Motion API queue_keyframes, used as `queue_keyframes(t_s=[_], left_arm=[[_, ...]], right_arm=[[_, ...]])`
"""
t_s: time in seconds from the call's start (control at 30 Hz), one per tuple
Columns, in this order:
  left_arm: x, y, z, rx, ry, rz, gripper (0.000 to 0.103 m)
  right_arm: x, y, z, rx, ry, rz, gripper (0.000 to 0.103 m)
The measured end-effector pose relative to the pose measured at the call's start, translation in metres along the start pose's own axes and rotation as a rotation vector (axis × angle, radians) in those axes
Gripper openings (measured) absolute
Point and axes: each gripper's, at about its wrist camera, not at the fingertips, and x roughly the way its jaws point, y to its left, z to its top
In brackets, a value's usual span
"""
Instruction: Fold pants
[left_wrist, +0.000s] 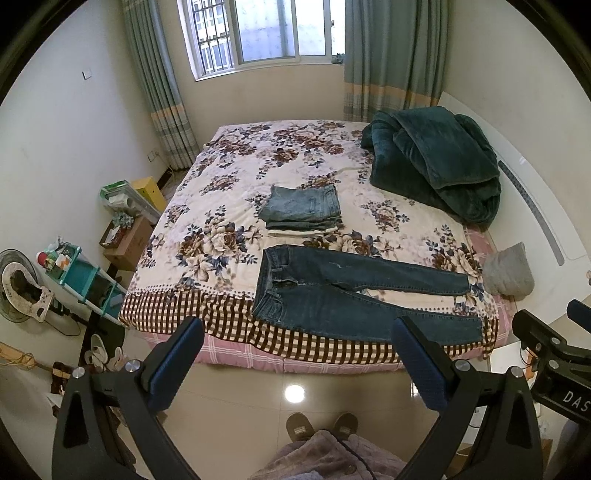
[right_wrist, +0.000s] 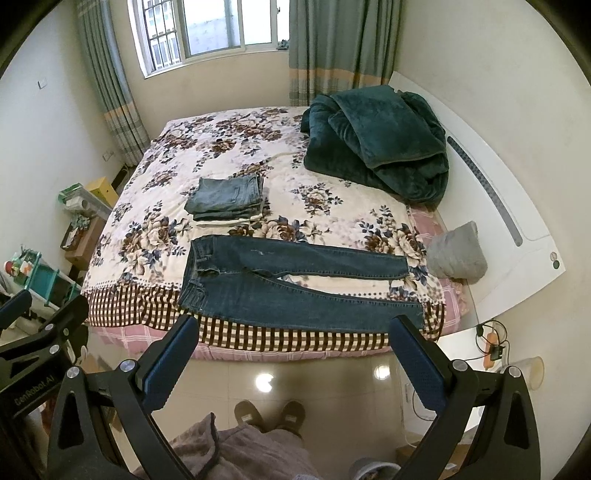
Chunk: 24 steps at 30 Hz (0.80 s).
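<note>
Bedroom with a floral-quilted bed (left_wrist: 229, 177): dark jeans (left_wrist: 332, 295) are lying flat along its near edge, ready for folding, while the left gripper (left_wrist: 295, 365) and right gripper (right_wrist: 293, 363) are hovering wide open, empty.

Pants (left_wrist: 354, 291) lie on the bed (left_wrist: 221, 206), before folded stack (left_wrist: 303, 210).

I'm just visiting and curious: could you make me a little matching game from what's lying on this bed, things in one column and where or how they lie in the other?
Things:
1. dark blue jeans
2. stack of folded jeans
3. dark green blanket
4. grey pillow

Places or states:
A. bundled at the far right of the bed
B. spread flat along the near edge
C. against the white headboard
D. piled in the middle of the bed

Pairs: 1-B, 2-D, 3-A, 4-C
</note>
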Motion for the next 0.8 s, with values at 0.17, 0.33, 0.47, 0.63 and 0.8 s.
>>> queue_keyframes(t_s=[0.17, 0.33, 0.47, 0.63, 0.8], left_arm=[[0.0030, -0.0063, -0.0010, 0.000, 0.004, 0.000, 0.103], [0.0031, -0.0077, -0.0037, 0.001, 0.006, -0.005, 0.103], [0.0032, -0.0079, -0.0042, -0.002, 0.006, -0.004, 0.103], [0.0029, -0.0078, -0.0046, -0.004, 0.005, -0.004, 0.103], [0.0032, -0.0074, -0.0049, -0.004, 0.009, -0.006, 0.103]], right_arm=[[0.0013, -0.0007, -0.0023, -0.001, -0.002, 0.001, 0.103], [0.0037, -0.0022, -0.0033, -0.003, 0.001, 0.002, 0.103], [0.0037, -0.0014, -0.0038, -0.004, 0.000, 0.002, 0.103], [0.0035, 0.0003, -0.0040, -0.005, 0.000, 0.000, 0.103], [0.0031, 0.0008, -0.0044, -0.006, 0.000, 0.002, 0.103]])
